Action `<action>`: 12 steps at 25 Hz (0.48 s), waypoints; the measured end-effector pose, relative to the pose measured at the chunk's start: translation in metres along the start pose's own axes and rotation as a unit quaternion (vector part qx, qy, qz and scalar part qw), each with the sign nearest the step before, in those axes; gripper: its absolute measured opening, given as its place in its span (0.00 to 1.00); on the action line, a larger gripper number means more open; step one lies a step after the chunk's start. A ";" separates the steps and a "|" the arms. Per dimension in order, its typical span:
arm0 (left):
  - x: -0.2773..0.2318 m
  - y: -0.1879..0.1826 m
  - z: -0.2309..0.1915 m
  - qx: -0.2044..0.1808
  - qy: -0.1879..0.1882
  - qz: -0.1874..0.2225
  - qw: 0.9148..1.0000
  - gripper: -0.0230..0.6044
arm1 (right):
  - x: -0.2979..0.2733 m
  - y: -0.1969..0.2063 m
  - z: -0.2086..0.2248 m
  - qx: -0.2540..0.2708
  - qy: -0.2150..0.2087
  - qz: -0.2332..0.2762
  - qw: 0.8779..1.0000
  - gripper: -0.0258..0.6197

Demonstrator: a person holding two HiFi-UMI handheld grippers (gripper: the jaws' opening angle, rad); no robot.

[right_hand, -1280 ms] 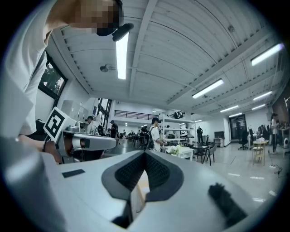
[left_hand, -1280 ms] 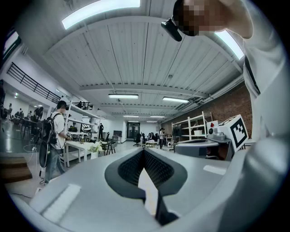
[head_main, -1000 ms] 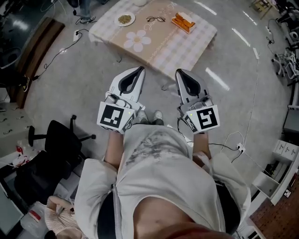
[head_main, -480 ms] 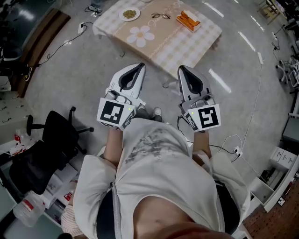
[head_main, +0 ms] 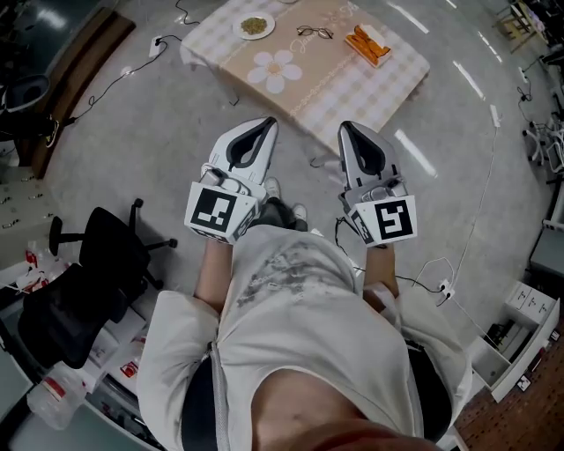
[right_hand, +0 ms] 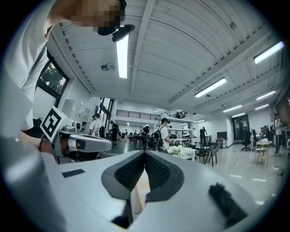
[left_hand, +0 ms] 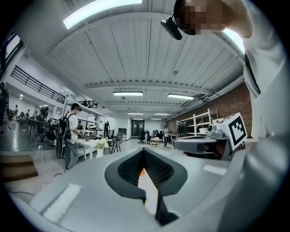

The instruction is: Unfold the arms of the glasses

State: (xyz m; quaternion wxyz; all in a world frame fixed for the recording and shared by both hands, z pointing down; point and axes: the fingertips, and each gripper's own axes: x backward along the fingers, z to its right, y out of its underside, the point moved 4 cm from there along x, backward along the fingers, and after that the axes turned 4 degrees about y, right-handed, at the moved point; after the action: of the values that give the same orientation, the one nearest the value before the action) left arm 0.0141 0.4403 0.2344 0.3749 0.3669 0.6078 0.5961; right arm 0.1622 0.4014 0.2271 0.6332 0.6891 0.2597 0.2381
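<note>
Since a second ago the checked-cloth worktop (head_main: 357,88) has slid right in my view. Thin-rimmed glasses (head_main: 315,33) lie on it; left claw (head_main: 263,125) and right claw (head_main: 346,129) stay pressed together, empty.

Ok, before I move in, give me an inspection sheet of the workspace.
Surface: table, checked cloth with flower print.
Job's things: glasses on the table's far side; arms too small to tell.
Clutter: plate left of glasses, orange tray right.
Grippers: left gripper and right gripper both shut, empty, short of the table.
Cables: power strip with cable on floor left; second strip right.
Surroundings: black chair, shelves.
</note>
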 end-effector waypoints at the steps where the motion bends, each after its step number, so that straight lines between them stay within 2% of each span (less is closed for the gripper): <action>1: -0.002 0.001 -0.005 0.002 0.002 -0.001 1.000 0.05 | -0.005 0.001 0.001 -0.001 0.003 -0.001 1.000 0.07; 12: -0.035 0.006 -0.055 0.004 0.041 -0.001 0.999 0.05 | -0.056 0.007 0.011 0.006 0.039 -0.013 0.999 0.07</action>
State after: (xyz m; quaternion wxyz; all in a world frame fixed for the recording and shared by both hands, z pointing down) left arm -0.0199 0.3846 0.2420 0.3486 0.3431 0.6253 0.6081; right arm 0.1275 0.3561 0.2333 0.6216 0.6796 0.2942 0.2554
